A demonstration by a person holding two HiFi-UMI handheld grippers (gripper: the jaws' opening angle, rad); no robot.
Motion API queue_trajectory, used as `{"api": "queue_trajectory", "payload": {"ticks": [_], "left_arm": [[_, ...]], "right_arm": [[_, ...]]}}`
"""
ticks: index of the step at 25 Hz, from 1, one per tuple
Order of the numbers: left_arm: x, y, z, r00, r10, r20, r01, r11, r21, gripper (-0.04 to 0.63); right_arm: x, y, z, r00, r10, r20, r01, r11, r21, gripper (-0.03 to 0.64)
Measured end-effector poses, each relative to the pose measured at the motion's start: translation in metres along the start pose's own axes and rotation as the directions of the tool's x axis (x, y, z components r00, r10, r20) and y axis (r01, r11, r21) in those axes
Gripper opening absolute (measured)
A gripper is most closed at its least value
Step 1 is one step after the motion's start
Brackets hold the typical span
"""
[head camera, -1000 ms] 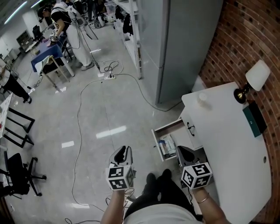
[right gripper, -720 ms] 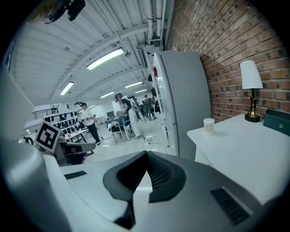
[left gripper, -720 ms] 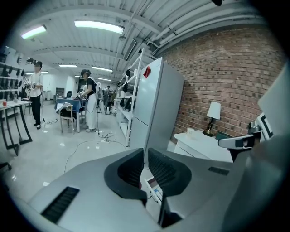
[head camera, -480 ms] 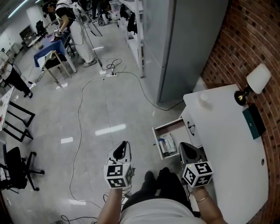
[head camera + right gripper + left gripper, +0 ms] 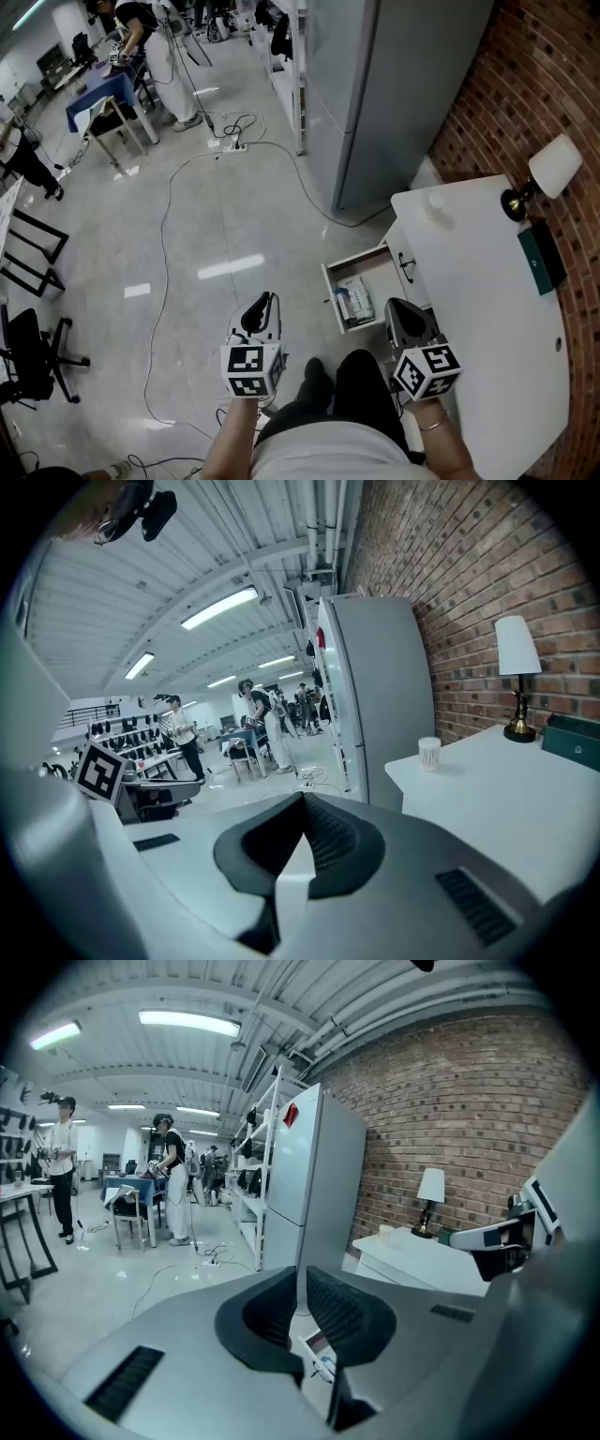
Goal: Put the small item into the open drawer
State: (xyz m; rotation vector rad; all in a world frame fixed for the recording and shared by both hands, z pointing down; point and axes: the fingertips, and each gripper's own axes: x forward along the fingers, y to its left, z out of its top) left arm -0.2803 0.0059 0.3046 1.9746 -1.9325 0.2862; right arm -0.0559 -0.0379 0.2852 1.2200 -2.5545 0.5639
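Two tools are held low in front of the person, each with its jaws pressed together and nothing between them: the left tool (image 5: 262,306) over the grey floor (image 5: 187,234), the right tool (image 5: 399,315) at the edge of the white table (image 5: 487,281). One small blue-and-white packet (image 5: 354,302) lies inside the open drawer (image 5: 330,289), which juts from the table's side, nearer the right tool.

The floor (image 5: 216,234) is glossy and reflects light — the brick wall (image 5: 544,84) looks rough; the white drawer (image 5: 354,259) and table top (image 5: 497,281) seem smooth, matt.
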Motion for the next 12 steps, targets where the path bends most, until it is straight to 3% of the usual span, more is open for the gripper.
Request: {"api": "queue_trajectory", "payload": {"ticks": [12], "left_arm": [[0.0035,0.0034,-0.0037,1.000,-0.012,0.001,0.012,0.999,-0.042,0.057]], "right_arm": [[0.0046,0.0029,0.0010,1.000,0.008,-0.016,-0.008,1.000,-0.016,0.006]]}}
